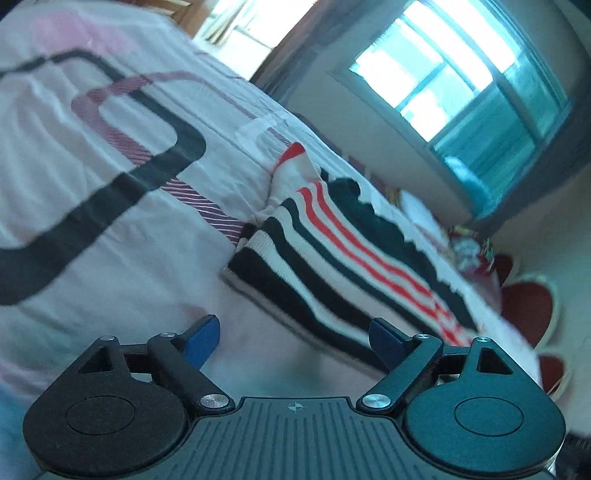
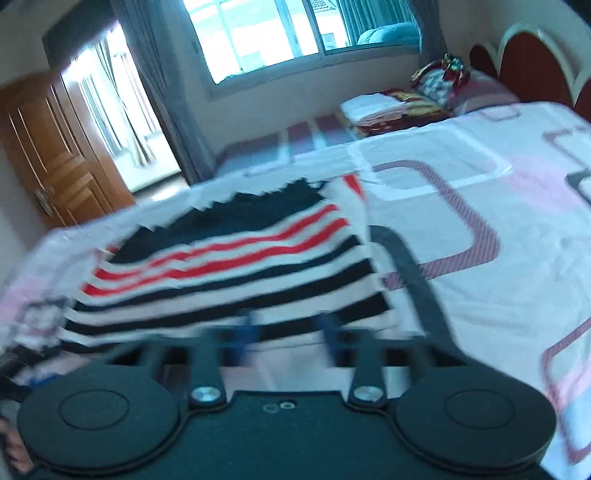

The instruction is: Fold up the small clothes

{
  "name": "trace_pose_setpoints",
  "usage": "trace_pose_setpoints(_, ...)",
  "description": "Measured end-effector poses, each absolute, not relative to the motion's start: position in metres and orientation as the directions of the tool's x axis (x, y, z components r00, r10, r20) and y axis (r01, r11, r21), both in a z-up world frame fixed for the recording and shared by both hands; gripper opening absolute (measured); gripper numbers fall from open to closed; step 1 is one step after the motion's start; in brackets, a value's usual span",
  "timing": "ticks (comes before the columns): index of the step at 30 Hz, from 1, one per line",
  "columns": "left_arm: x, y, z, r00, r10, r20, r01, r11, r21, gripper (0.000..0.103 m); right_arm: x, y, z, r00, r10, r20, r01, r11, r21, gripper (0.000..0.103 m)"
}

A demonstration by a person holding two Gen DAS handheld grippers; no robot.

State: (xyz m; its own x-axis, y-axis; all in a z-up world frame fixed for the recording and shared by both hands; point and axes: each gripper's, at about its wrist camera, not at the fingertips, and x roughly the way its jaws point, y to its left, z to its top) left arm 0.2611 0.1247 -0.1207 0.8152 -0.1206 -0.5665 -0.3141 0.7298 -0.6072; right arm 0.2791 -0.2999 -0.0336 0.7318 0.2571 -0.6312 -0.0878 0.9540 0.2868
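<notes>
Striped garment [image 2: 229, 258] lies on patterned bedspread [image 2: 498, 229] near window [image 2: 295, 33].

We see a ribbed knit striped garment [image 1: 343, 258], soft and matt, lying on a smooth woven cotton-like bedsheet [image 1: 110, 229], faintly creased. The left gripper [image 1: 293, 341] is matt black plastic with a ridged body, shiny metal pivot screws and matt blue pads (rubbery, it seems). At ten o'clock in the right view stands a glossy varnished wooden door [image 2: 48, 147].
</notes>
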Motion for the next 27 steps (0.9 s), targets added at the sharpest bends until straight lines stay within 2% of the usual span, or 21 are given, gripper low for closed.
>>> trace_pose_setpoints(4, 0.275, 0.130, -0.133, 0.851, -0.145, -0.505, -0.304, 0.648, -0.699, 0.087, 0.283, -0.287, -0.027, 0.731, 0.298, -0.614, -0.131, 0.944, 0.303, 0.007)
trace_pose_setpoints(14, 0.326, 0.136, -0.138, 0.876, -0.145, -0.460, -0.266, 0.650, -0.712, 0.086, 0.326, -0.254, -0.036, 0.686, 0.367, -0.628, -0.208, 0.926, 0.314, 0.011)
trace_pose_setpoints(16, 0.335, 0.139, -0.139, 0.876, -0.136, -0.464, -0.279, 0.642, -0.714, 0.075, 0.340, -0.241, -0.040, 0.678, 0.380, -0.629, -0.235, 0.923, 0.304, 0.009)
trace_pose_setpoints(18, 0.340, 0.143, -0.145, 0.872, -0.113, -0.476, -0.303, 0.640, -0.706, 0.045, 0.352, -0.230, -0.044, 0.673, 0.391, -0.628, -0.268, 0.920, 0.285, 0.004)
trace_pose_setpoints(20, 0.338, 0.150, -0.152, 0.872, -0.106, -0.478, -0.314, 0.629, -0.712, 0.029, 0.364, -0.219, -0.051, 0.664, 0.397, -0.633, -0.285, 0.918, 0.277, 0.003)
trace_pose_setpoints(24, 0.339, 0.153, -0.153, 0.879, -0.120, -0.461, -0.294, 0.625, -0.723, 0.017, 0.385, -0.206, -0.065, 0.643, 0.421, -0.640, -0.297, 0.907, 0.299, 0.003)
trace_pose_setpoints(27, 0.326, 0.151, -0.133, 0.927, -0.135, -0.350, -0.197, 0.619, -0.760, 0.016, 0.393, -0.193, -0.068, 0.627, 0.448, -0.638, -0.332, 0.894, 0.301, 0.003)
